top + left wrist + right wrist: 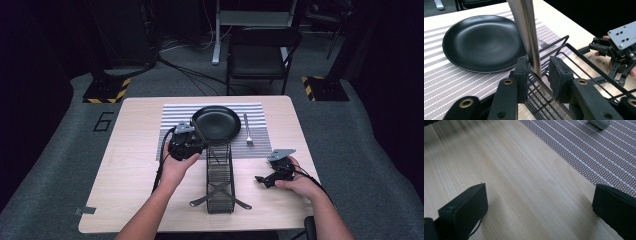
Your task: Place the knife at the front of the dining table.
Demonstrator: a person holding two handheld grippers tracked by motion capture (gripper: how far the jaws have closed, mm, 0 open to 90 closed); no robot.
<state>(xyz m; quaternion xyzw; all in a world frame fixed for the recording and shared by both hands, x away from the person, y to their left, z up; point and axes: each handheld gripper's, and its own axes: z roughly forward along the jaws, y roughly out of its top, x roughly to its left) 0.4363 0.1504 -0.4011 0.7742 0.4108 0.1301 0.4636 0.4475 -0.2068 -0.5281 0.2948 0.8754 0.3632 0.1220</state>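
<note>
Black jaws of the left gripper [537,77] narrow around an upright metal utensil handle [526,35], touching one pad; right gripper [539,212] rests wide open.

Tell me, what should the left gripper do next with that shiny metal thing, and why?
Probably close the jaws the rest of the way. The metal utensil handle stands between the left gripper jaws, against one pad with a gap at the other, above the black wire rack. Gripping it firmly first looks safest.

High view looks forward and down on the whole table [135,165] from above. Left gripper view sits close, facing the black plate [481,42] and striped mat [454,82]. Right gripper view skims the tabletop, sharing that mat
</note>
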